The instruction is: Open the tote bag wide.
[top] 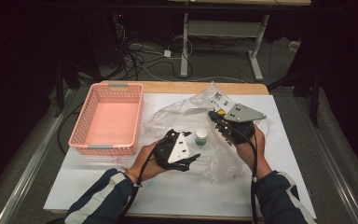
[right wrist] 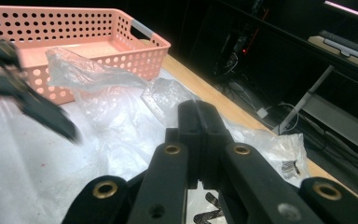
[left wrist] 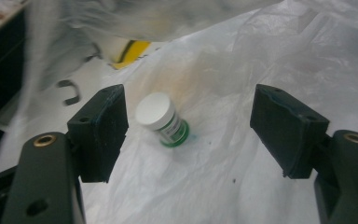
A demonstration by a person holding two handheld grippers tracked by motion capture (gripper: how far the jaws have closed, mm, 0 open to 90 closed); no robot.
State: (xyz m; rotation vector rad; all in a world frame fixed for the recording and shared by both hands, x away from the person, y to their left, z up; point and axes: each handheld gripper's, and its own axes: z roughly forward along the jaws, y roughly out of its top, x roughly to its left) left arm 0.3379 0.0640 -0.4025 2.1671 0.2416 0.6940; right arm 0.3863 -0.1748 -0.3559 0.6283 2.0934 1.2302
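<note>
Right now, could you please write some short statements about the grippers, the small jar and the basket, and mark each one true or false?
1. The left gripper has open jaws, nothing between the pads. True.
2. The small jar has a red lid. False: its lid is white.
3. The jar stands on the clear plastic bag. True.
4. The pink basket holds the jar. False: the jar is outside it.
5. The right gripper is wide open. False: its jaws are shut.
</note>
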